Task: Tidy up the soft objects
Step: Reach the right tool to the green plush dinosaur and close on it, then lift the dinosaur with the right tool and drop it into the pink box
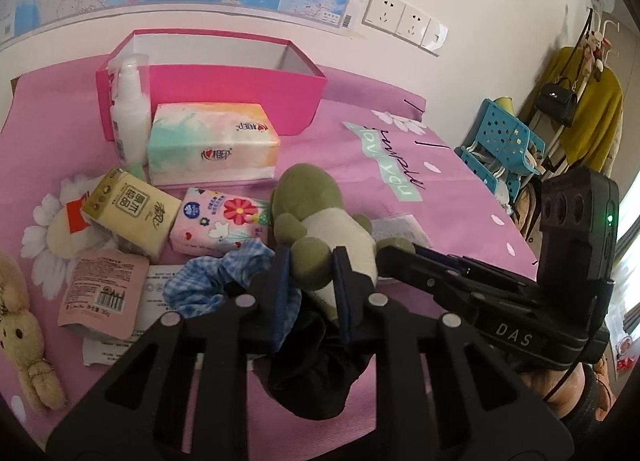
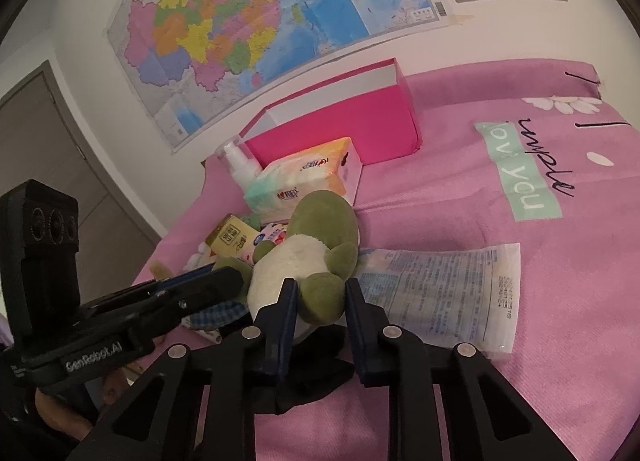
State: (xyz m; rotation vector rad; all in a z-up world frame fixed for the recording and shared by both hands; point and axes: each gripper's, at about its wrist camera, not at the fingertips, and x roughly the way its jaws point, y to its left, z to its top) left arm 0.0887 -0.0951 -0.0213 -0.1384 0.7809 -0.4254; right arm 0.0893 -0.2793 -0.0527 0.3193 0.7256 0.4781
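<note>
A green plush [image 1: 316,221] with a cream belly and stubby green limbs lies on its back on the pink bedspread [image 1: 460,201], amid the clutter in front of the pink box [image 1: 236,93]. The left gripper [image 1: 310,265] is clenched on one green foot, and the right gripper [image 2: 322,293] pinches another; the right one's arm reads "DAS", the left one's "GenRobot.AI". From the left in the left wrist view: a tan bunny [image 1: 24,325], a pink sachet [image 1: 102,289] with a barcode, a yellow tissue pack [image 1: 132,213] with Chinese print, a white pump bottle [image 1: 130,113], a pastel tissue brick [image 1: 212,141] with a red heart logo, a floral tissue pack [image 1: 220,225], a blue gingham scrunchie [image 1: 224,277] against the plush, and a black cloth [image 1: 320,365] beneath the fingers. Right of the plush lies a clear packet [image 2: 440,293] of fine print, too small to read. The bedspread carries "love you" and "simple" in script.
</note>
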